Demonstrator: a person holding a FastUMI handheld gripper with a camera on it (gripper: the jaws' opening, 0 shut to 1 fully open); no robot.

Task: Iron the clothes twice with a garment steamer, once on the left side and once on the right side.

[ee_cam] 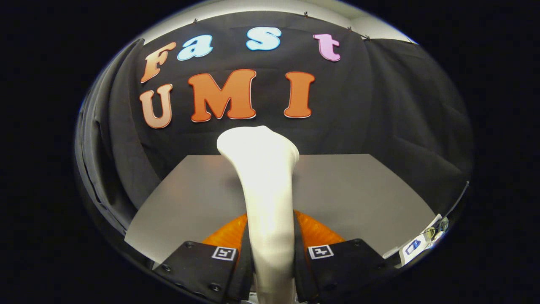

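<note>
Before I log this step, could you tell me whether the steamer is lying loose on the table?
No: the white steamer stands clamped between both fingers of the gripper, above the orange garment on the grey table.

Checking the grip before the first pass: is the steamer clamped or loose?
Clamped. The hand-held gripper has both fingers pressed against the white steamer handle, head up, above the orange garment.

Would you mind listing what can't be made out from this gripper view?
- Steamer: its head faces away and its lower end is cut off between the gripper fingers, which are shut on it.
- Orange item: mostly hidden behind the steamer and fingers; cannot tell what it is.
- Items at the table edge: too small and distorted to identify.
</note>
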